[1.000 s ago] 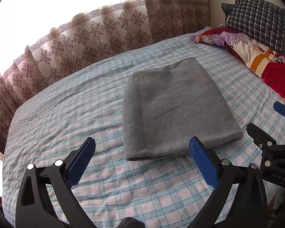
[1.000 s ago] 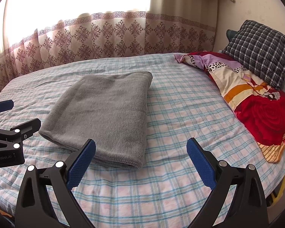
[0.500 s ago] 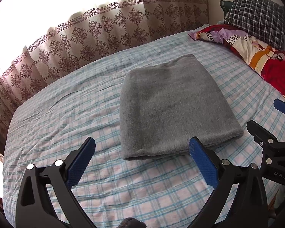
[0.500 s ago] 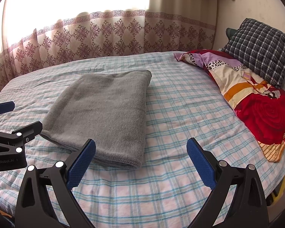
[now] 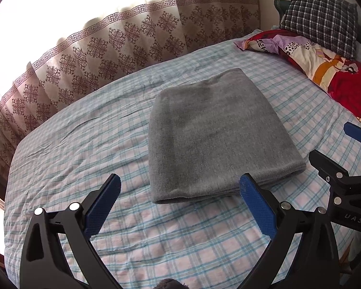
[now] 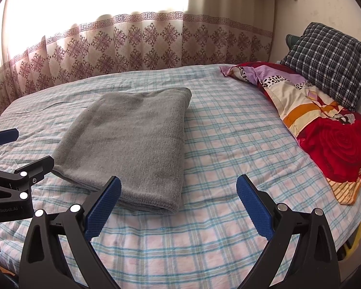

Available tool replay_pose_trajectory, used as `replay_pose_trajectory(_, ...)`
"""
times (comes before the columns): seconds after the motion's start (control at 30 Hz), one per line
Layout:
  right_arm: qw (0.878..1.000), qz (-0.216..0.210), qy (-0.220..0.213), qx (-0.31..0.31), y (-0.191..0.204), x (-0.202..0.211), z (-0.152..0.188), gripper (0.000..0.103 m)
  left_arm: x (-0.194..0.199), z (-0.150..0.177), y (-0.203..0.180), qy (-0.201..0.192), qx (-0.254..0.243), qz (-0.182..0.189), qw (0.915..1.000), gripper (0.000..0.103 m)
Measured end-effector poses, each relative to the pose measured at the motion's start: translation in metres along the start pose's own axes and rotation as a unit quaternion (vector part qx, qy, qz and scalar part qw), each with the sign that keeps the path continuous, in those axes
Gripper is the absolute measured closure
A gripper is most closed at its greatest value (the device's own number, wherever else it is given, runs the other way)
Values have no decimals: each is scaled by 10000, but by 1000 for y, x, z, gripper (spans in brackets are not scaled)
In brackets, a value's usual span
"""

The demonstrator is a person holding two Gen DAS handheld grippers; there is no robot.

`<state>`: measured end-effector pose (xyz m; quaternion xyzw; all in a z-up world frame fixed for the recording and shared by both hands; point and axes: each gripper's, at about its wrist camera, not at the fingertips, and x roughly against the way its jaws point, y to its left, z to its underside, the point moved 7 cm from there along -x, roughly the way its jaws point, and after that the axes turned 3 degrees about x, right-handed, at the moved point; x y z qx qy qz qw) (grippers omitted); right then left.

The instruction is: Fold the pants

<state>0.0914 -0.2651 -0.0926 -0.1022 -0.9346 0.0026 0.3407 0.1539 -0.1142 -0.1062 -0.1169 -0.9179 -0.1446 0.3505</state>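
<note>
Little has moved since a second ago: your left gripper (image 5: 180,207) has only drifted slightly, and the pants (image 5: 214,134) stay folded flat on the bed (image 5: 84,144). Both your grippers hover short of the near folded edge, jaws spread wide, holding nothing. "GenRobot.AI" reads on the left gripper's body, seen past your right gripper (image 6: 178,207). Bare checked sheet lies all round.
</note>
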Motion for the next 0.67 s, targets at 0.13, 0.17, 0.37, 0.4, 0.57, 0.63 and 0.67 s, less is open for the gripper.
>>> replay_pose_trajectory(0.13,10000,-1,11,-1,-1,-1,1,7,1,0,-1,-60,-50,-20,10000,3)
replay_pose_trajectory(0.17,10000,2,12,1,-1,-1,1,7,2,0,-2,-66,-56,-22,10000,3)
replay_pose_trajectory(0.37,10000,7,21,-5,-1,-1,1,7,1,0,-2,-66,-83,0,9999,3)
replay_pose_trajectory(0.4,10000,11,30,-5,-1,-2,1,7,1,0,-2,-43,-66,-1,10000,3)
replay_pose_trajectory(0.57,9999,38,101,-7,-2,-4,3,7,-7,4,2,133,79,13,9999,3)
replay_pose_trajectory(0.63,9999,55,138,-6,-3,-6,4,7,-10,7,4,186,81,-9,9998,3)
replay_pose_trajectory(0.67,9998,61,165,-13,-3,-6,4,7,-12,8,4,205,82,-29,9998,3)
